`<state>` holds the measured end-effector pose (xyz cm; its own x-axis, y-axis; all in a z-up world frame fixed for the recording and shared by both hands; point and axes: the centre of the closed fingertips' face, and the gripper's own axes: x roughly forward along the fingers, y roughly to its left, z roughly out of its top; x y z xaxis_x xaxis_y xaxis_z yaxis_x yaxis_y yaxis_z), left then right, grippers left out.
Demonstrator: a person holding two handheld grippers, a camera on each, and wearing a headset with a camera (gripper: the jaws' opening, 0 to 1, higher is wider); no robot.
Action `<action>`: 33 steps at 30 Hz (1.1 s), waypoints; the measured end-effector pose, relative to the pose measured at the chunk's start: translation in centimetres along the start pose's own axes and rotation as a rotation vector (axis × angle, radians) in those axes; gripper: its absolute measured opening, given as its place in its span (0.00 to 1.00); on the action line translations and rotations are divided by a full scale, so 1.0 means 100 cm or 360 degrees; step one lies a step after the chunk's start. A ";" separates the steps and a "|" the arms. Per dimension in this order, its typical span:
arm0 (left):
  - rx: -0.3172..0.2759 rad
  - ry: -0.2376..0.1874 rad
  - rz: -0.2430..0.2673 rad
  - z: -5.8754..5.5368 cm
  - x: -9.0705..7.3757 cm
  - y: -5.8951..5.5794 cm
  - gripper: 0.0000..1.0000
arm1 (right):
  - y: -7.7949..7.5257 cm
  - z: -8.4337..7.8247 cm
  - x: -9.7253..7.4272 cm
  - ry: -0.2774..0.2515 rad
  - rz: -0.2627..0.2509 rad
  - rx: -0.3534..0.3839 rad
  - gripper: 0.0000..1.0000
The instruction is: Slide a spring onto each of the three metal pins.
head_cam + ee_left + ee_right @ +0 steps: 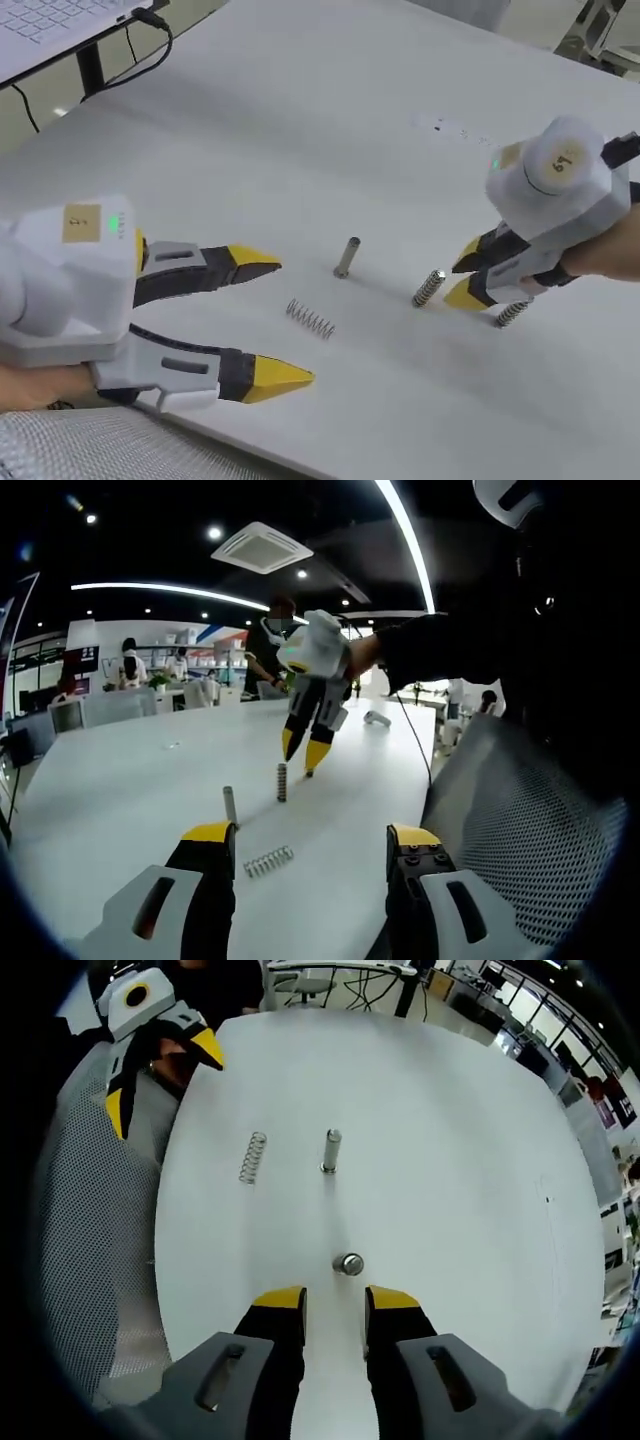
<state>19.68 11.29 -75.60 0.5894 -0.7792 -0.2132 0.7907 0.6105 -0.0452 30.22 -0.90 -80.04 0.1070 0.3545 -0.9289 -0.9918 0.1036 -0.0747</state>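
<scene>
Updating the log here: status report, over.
Left gripper and right gripper open, empty. Bare pin standing, loose spring lying beside it. Sprung pin close by right gripper. Nothing in the way.

The left gripper (312, 834) holds its yellow-tipped jaws apart. A loose silver coil spring (268, 860) lies between them, near a bare upright metal pin (230, 805).

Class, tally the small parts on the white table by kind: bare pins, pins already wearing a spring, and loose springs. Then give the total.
Bare metal pin: 1
Pins wearing a spring: 2
Loose spring: 1
Total: 4
</scene>
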 end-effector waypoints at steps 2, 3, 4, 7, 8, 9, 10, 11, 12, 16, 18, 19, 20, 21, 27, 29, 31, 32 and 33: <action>-0.0001 -0.0005 0.0003 0.001 -0.001 0.000 0.56 | 0.008 -0.003 -0.004 -0.0016 0.0007 -0.0005 0.21; -0.0003 -0.0007 0.0008 0.001 -0.002 0.001 0.56 | 0.012 -0.004 -0.006 -0.0017 0.0014 0.0010 0.20; -0.0004 -0.0004 0.0011 0.001 -0.002 0.001 0.56 | 0.018 -0.005 -0.007 -0.0028 0.0016 0.0012 0.20; -0.0006 0.0004 0.0015 -0.001 -0.004 0.002 0.56 | 0.029 -0.003 -0.009 -0.0048 0.0028 0.0013 0.20; -0.0009 0.0007 0.0019 -0.002 -0.004 0.002 0.56 | 0.033 0.000 -0.009 -0.0064 0.0035 0.0010 0.20; -0.0010 0.0009 0.0020 -0.002 -0.004 0.002 0.56 | 0.036 0.003 -0.009 -0.0071 0.0041 0.0009 0.20; -0.0010 0.0011 0.0020 -0.003 -0.005 0.002 0.56 | 0.040 0.007 -0.009 -0.0083 0.0043 0.0003 0.20; -0.0010 0.0012 0.0020 -0.003 -0.005 0.002 0.56 | 0.043 0.010 -0.009 -0.0093 0.0044 -0.0006 0.20; -0.0011 0.0014 0.0019 -0.003 -0.005 0.001 0.56 | 0.046 0.015 -0.009 -0.0104 0.0049 -0.0014 0.19; -0.0014 0.0019 0.0022 -0.004 -0.007 0.001 0.56 | 0.057 0.033 -0.006 -0.0162 0.0074 -0.0031 0.18; -0.0013 0.0022 0.0025 -0.004 -0.008 0.002 0.56 | 0.061 0.043 -0.002 -0.0194 0.0073 -0.0042 0.18; -0.0013 0.0025 0.0025 -0.004 -0.008 0.002 0.55 | 0.063 0.049 0.001 -0.0208 0.0081 -0.0049 0.18; -0.0013 0.0027 0.0026 -0.005 -0.009 0.002 0.55 | 0.065 0.052 0.004 -0.0210 0.0086 -0.0050 0.17; -0.0012 0.0028 0.0027 -0.005 -0.009 0.002 0.56 | 0.067 0.055 0.007 -0.0213 0.0094 -0.0055 0.18; -0.0011 0.0026 0.0029 -0.006 -0.011 0.001 0.55 | 0.078 0.073 0.033 -0.0209 0.0147 -0.0074 0.17; -0.0016 0.0022 0.0033 -0.006 -0.012 0.001 0.55 | 0.079 0.077 0.042 -0.0206 0.0157 -0.0060 0.17; -0.0013 0.0018 0.0035 -0.005 -0.012 0.001 0.55 | 0.079 0.080 0.048 -0.0200 0.0163 -0.0045 0.17; -0.0012 0.0016 0.0034 -0.005 -0.012 0.001 0.55 | 0.079 0.083 0.051 -0.0202 0.0160 -0.0040 0.17; -0.0010 0.0017 0.0032 -0.005 -0.012 0.001 0.55 | 0.079 0.084 0.053 -0.0199 0.0162 -0.0039 0.18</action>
<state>18.98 12.37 -75.83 0.6035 -0.7651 -0.2244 0.7775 0.6271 -0.0469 23.52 9.57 -82.51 0.0124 0.4748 -0.8800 -0.9992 0.0392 0.0070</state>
